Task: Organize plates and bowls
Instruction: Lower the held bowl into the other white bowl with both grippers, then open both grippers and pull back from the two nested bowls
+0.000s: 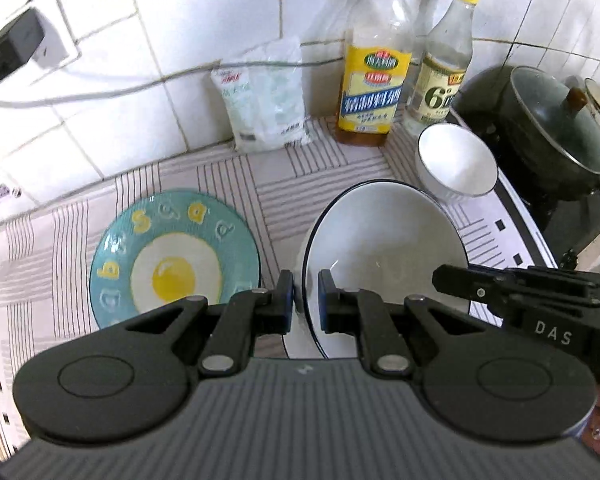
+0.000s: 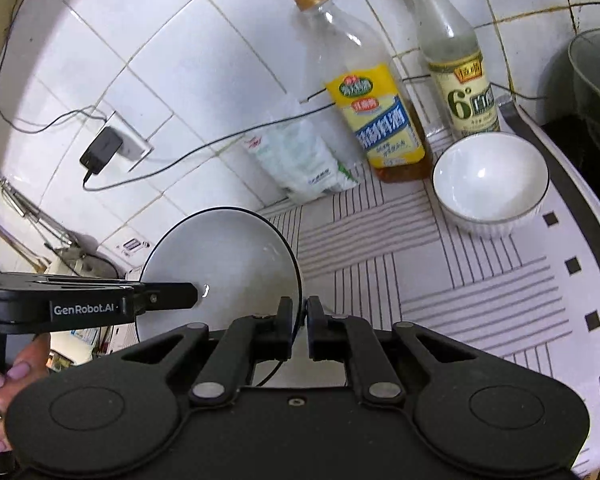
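Note:
A large white bowl with a dark rim (image 1: 384, 248) hangs above the striped cloth, held from both sides. My left gripper (image 1: 305, 286) is shut on its left rim. My right gripper (image 2: 300, 314) is shut on the opposite rim of the same bowl (image 2: 220, 264). Each gripper shows in the other's view: the right gripper (image 1: 440, 278) reaches in from the right, the left gripper (image 2: 196, 294) from the left. A teal plate with a fried-egg print (image 1: 172, 256) lies flat on the cloth to the left. A small white bowl (image 1: 456, 160) (image 2: 490, 176) stands near the bottles.
Two bottles (image 1: 374, 80) (image 1: 440, 76) and a white bag (image 1: 268, 96) stand against the tiled wall. A dark pot with a glass lid (image 1: 548, 128) sits on the stove at the right. A charger (image 1: 16, 44) and its cable hang on the wall. A person's fingers (image 2: 4, 376) hold the left gripper.

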`<action>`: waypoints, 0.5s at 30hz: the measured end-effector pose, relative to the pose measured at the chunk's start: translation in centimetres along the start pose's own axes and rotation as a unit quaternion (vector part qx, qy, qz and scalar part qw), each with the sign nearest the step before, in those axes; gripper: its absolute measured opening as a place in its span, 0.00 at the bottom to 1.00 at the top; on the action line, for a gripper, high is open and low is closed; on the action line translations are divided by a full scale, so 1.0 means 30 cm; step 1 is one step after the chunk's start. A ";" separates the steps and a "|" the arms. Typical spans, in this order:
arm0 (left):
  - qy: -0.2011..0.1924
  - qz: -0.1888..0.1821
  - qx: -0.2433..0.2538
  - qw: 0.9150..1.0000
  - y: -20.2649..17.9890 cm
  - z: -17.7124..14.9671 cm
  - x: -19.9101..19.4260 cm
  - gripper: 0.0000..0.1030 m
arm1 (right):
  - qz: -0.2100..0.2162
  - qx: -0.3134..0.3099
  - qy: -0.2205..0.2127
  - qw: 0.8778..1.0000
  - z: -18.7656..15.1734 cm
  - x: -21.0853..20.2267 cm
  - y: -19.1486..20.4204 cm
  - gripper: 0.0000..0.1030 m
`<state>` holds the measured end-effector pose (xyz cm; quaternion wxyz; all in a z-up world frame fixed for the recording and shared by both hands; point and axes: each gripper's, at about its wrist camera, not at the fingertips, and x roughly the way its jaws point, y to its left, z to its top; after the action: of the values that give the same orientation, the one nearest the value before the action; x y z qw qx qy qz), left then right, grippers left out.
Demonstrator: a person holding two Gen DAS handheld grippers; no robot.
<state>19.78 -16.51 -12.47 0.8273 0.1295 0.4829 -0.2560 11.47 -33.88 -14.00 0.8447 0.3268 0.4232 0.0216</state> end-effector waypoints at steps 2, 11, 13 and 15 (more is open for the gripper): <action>0.008 0.002 -0.008 1.000 -0.001 -0.032 0.012 0.11 | -0.001 -0.006 0.008 1.000 -0.015 0.004 0.000 0.10; 0.036 -0.006 0.004 0.999 0.013 -0.122 0.084 0.11 | 0.007 0.010 0.033 0.999 -0.088 0.056 -0.043 0.10; 0.044 -0.004 0.000 0.999 0.022 -0.124 0.101 0.11 | 0.005 0.002 0.034 0.999 -0.089 0.067 -0.037 0.10; 0.052 -0.002 -0.008 0.999 0.032 -0.125 0.122 0.11 | -0.002 -0.012 0.036 0.999 -0.093 0.081 -0.025 0.10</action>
<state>19.02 -15.05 -17.54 0.8015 0.1352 0.5279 -0.2464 10.81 -32.22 -17.32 0.8328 0.3151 0.4537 0.0367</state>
